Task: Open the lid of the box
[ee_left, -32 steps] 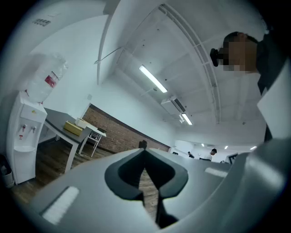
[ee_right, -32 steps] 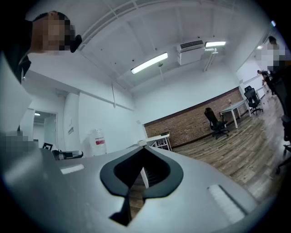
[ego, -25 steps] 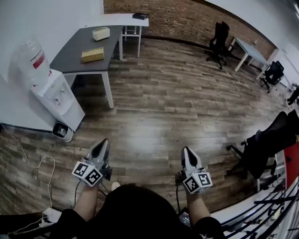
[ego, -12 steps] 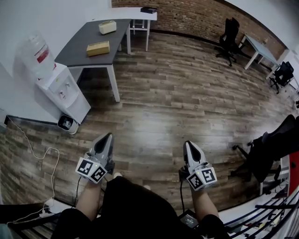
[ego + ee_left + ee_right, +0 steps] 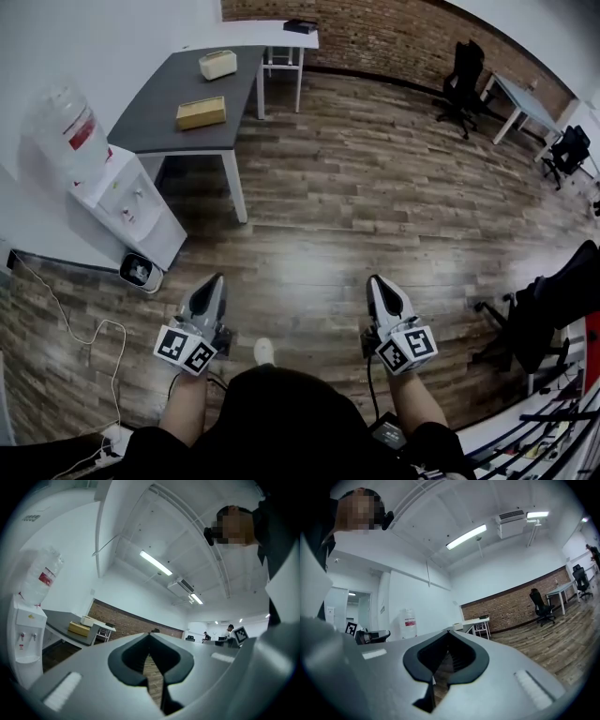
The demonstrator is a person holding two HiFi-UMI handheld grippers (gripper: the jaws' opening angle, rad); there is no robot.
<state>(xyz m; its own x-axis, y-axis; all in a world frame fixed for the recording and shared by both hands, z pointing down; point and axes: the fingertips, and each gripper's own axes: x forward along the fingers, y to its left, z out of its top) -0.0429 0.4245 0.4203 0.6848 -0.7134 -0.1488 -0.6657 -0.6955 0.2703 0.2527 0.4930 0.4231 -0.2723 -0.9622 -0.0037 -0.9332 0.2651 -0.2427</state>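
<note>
- I keep my left gripper (image 5: 215,281) and right gripper (image 5: 377,283) both clenched and empty, pointing forward over the floor (image 5: 356,206), because nothing is within reach;
- the tan box (image 5: 201,112) lies on the grey table (image 5: 159,108), well apart from me; I judge I must approach first.

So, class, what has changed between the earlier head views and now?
The head view has shifted: the grey table sits slightly further right in the picture. Nothing was gripped or released. Left gripper and right gripper stay shut, empty, held low over the floor.
</note>
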